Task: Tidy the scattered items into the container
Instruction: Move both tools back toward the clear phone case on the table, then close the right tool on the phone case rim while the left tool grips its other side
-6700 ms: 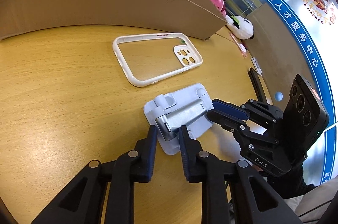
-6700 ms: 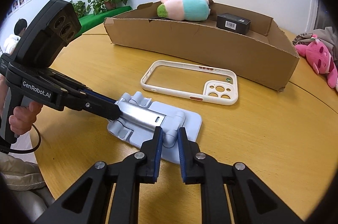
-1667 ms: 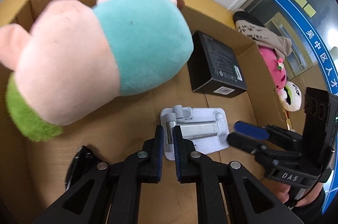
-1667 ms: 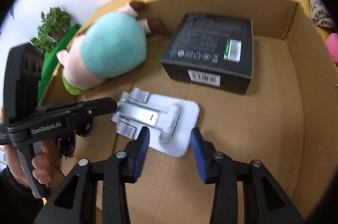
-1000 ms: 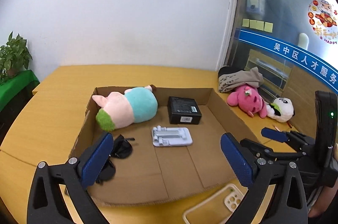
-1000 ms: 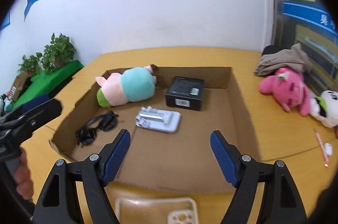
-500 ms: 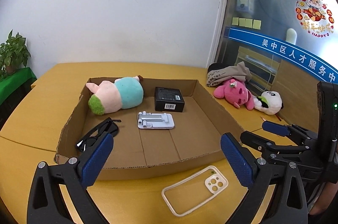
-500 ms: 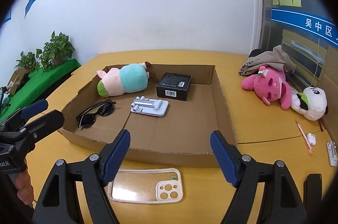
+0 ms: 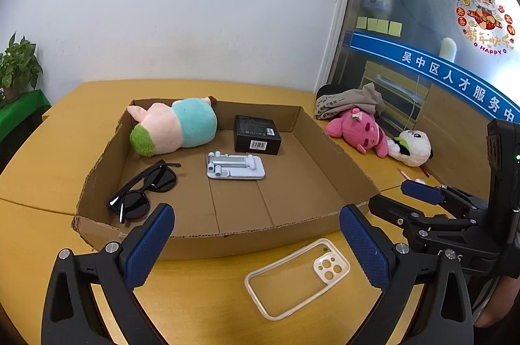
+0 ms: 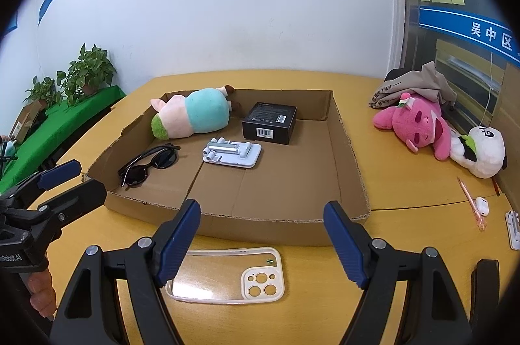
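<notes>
A shallow cardboard box (image 9: pixel 292 216) (image 10: pixel 344 130) on the yellow table holds a pink-and-teal plush pig (image 9: pixel 175 125) (image 10: pixel 191 114), a black box (image 9: pixel 256 138) (image 10: pixel 269 123), a light blue phone stand (image 9: pixel 235 166) (image 10: pixel 232 151) and black sunglasses (image 9: pixel 143 190) (image 10: pixel 148 164). A white phone case (image 9: pixel 297 278) (image 10: pixel 227 275) lies on the table in front of the box. My left gripper (image 9: pixel 256 244) and right gripper (image 10: pixel 260 244) are both open and empty, held back above the case.
A pink plush (image 10: pixel 416 120), a panda plush (image 10: pixel 481 150) and folded cloth (image 10: pixel 409 85) lie right of the box. A pen (image 10: pixel 469 198), a small white earbud case (image 10: pixel 481 205) and a white clip (image 10: pixel 513 228) lie at the far right. Potted plants (image 10: pixel 87 68) stand at left.
Both grippers carried the phone stand from the table into the box, let go of it, opened wide and drew back toward the table's near edge.
</notes>
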